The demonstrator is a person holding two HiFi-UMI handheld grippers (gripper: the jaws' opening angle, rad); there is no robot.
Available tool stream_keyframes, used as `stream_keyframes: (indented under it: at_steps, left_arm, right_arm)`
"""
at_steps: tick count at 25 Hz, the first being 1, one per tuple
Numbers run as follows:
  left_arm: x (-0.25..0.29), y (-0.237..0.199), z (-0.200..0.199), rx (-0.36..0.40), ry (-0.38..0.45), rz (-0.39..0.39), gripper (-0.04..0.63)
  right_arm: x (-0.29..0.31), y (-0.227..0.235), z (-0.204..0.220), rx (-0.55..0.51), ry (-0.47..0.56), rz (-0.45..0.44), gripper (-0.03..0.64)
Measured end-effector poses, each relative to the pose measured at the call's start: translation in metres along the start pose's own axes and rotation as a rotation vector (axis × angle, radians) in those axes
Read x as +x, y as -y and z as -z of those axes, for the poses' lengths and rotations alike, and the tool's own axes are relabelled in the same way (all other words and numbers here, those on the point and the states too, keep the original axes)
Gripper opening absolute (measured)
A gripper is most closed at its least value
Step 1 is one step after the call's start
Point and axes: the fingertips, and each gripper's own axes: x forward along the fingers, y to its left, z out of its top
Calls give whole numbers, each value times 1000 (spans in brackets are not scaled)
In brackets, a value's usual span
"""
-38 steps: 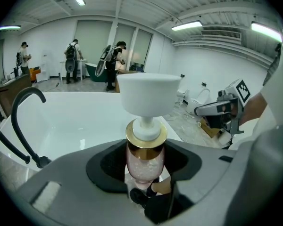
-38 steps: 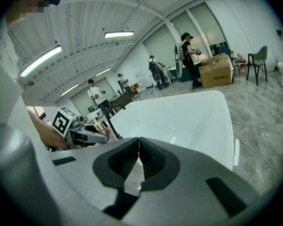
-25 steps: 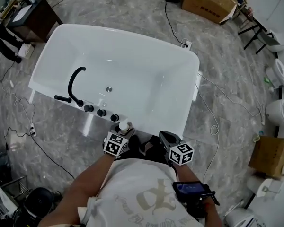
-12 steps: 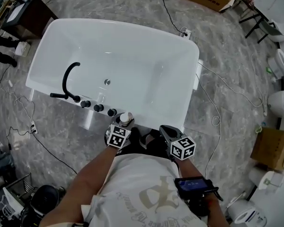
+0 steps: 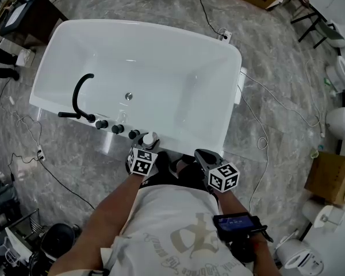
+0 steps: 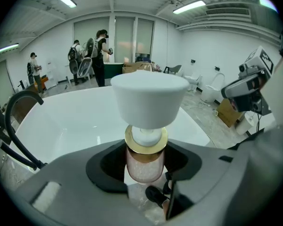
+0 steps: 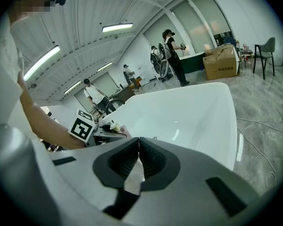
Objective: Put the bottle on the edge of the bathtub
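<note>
Two hand-held grippers, one bottle, one bathtub – listed view by view.

Head view: a white oval bathtub (image 5: pixel 63 45) stands on a grey marble floor (image 5: pixel 276 85). On its near rim are a black curved faucet (image 5: pixel 79 95) and three black round knobs (image 5: pixel 118 129) in a row. The left gripper (image 5: pixel 147 147) reaches to that rim just right of the last knob and holds a small bottle with a white flared cap (image 5: pixel 150 138) upright. The bottle is over the near edge of the bathtub; whether its base touches the rim cannot be told. The right gripper (image 5: pixel 202 155) is held apart to the right, short of the rim.

Left gripper view: the jaws of the left gripper (image 6: pixel 144 172) are clenched on the pink translucent body of the bottle (image 6: pixel 149 100). A gold collar (image 6: pixel 146 143) and the white cap stand above the jaws. The white basin of the bathtub (image 6: pixel 75 121) lies beyond, with the black faucet (image 6: pixel 12 121) at the left edge.

Right gripper view: the jaws of the right gripper (image 7: pixel 138 161) are pressed together with nothing between them. To the left are the left gripper's black-and-white marker cube (image 7: pixel 82 125) and the capped bottle (image 7: pixel 114 126) – both at the rim of the bathtub (image 7: pixel 193 112).
</note>
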Motion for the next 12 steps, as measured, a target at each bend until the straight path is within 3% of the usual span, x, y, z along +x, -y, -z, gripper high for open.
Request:
stream_keyframes:
  at_steps: [12]
  left_arm:
    - [9,-7,25,-49,-34,-52,218]
  right_arm:
    - [0,5,0,5,-10,2,6]
